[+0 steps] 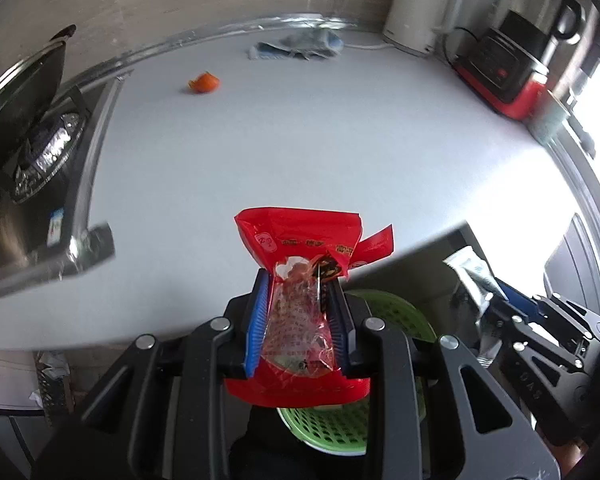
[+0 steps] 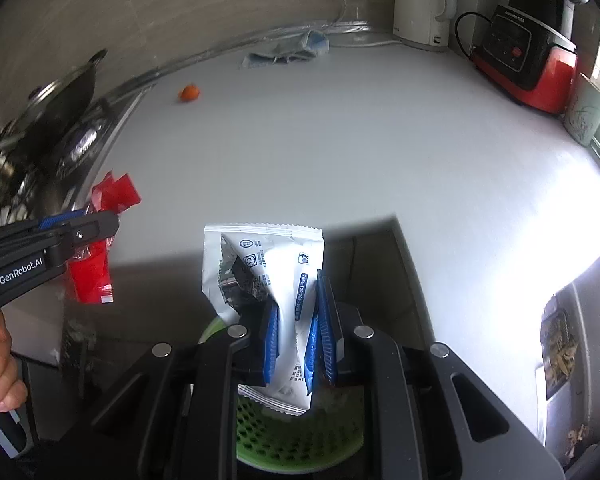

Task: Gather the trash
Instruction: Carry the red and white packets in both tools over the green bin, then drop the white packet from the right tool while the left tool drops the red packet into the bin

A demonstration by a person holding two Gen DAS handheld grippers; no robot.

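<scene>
Over the green basket (image 2: 300, 440), past the table (image 1: 300, 140) edge: left gripper (image 1: 298, 320) fingers clamp the red wrapper (image 1: 300, 264), right gripper (image 2: 298, 344) fingers clamp the white packet (image 2: 276, 264). Carry step done, I'd say; next, release both into it.

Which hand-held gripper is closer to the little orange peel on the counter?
Left, I think, though only slightly. The left hand-held gripper, holding the red wrapper, and the right hand-held gripper, holding the white packet, are both far back at the counter's edge from the orange peel.
</scene>
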